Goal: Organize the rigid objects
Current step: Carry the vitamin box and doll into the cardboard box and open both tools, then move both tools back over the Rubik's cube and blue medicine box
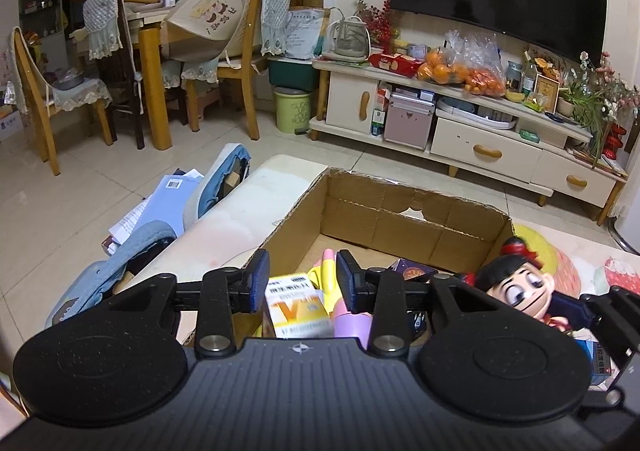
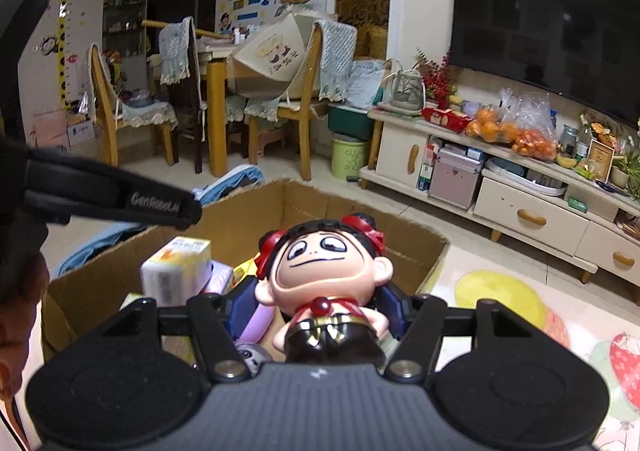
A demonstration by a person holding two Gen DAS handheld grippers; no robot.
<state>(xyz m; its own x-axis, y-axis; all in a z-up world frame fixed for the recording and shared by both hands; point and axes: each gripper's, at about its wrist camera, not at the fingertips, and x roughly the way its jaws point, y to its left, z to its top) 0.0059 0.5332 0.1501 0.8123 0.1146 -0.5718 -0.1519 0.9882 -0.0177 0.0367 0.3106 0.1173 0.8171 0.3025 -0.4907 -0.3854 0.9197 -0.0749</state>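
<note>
My right gripper point(image 2: 320, 309) is closed around one hard, top-heavy doll figure point(image 2: 326, 287), held at its waist over the cardboard box point(image 2: 240, 219); its glossy plastic could slip. My left gripper point(image 1: 298, 285) stands open, pads clear of one light, stiff medicine carton point(image 1: 298, 309) lying just ahead and below it inside the box.

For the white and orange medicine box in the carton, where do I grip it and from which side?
Grip the medicine box across its two narrow side faces, coming from above on the near side. It stands on top of the other items in the carton, so those flat, parallel faces look free, and the left gripper already straddles it with jaws apart.
</note>
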